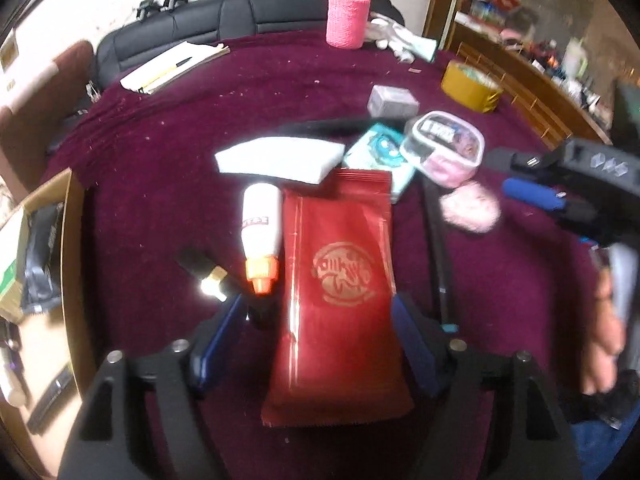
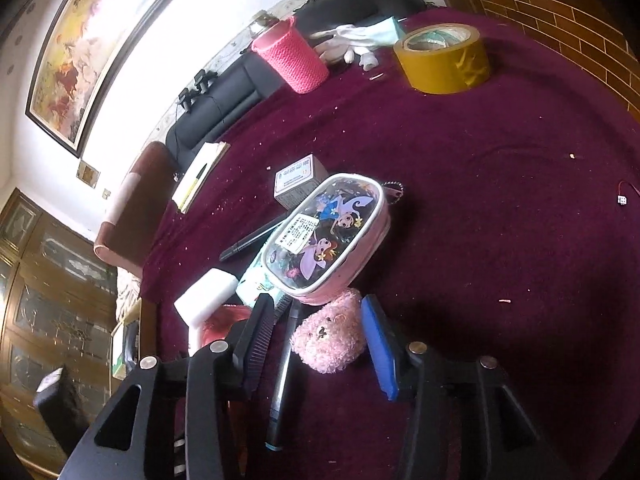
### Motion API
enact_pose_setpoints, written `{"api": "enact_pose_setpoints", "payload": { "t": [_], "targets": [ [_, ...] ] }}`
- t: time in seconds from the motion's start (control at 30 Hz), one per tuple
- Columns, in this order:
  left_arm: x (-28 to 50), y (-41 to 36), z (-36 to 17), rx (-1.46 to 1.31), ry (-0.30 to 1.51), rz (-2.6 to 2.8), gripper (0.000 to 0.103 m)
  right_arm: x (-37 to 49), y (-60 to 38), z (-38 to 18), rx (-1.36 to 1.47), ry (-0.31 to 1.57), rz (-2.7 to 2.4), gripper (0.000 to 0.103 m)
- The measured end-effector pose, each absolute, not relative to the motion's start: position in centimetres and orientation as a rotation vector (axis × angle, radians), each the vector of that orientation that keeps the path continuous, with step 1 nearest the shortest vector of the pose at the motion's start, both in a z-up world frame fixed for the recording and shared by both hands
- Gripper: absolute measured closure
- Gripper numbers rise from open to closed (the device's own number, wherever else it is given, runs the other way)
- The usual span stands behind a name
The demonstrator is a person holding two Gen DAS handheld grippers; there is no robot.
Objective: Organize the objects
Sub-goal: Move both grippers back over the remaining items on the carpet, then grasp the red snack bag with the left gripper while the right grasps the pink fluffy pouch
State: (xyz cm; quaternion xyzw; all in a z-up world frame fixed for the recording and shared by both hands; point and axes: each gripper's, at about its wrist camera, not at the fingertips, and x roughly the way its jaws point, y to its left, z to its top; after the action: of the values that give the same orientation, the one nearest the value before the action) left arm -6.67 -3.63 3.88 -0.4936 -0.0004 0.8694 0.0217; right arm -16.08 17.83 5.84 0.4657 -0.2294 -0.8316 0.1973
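My left gripper [image 1: 316,340] is open, its blue pads on either side of a red foil packet [image 1: 336,292] that lies on the maroon cloth [image 1: 160,128]. A white bottle with an orange cap [image 1: 261,232] and a white sponge block [image 1: 280,159] lie just left of the packet. My right gripper [image 2: 316,344] is open around a pink plush bear [image 2: 330,334] attached to a pink cartoon pencil case [image 2: 328,236]. A dark pen [image 2: 282,376] lies between the right fingers too. The right gripper also shows in the left wrist view [image 1: 560,184].
A yellow tape roll [image 2: 444,58], a pink knitted cup holder [image 2: 290,58], a small grey box [image 2: 298,178], a notebook with a pencil [image 1: 172,66] and a black marker [image 2: 252,240] lie on the cloth. A cardboard box [image 1: 36,264] stands at the left edge.
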Motion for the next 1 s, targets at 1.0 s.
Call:
{"api": "enact_pose_setpoints", "payload": {
  "t": [1.0],
  "targets": [
    [-3.1,-4.0,2.5,-1.387,-0.135,2.716,0.059,-15.0,14.7,5.1,1.278,-0.463,-2.327,0.074]
  ]
}}
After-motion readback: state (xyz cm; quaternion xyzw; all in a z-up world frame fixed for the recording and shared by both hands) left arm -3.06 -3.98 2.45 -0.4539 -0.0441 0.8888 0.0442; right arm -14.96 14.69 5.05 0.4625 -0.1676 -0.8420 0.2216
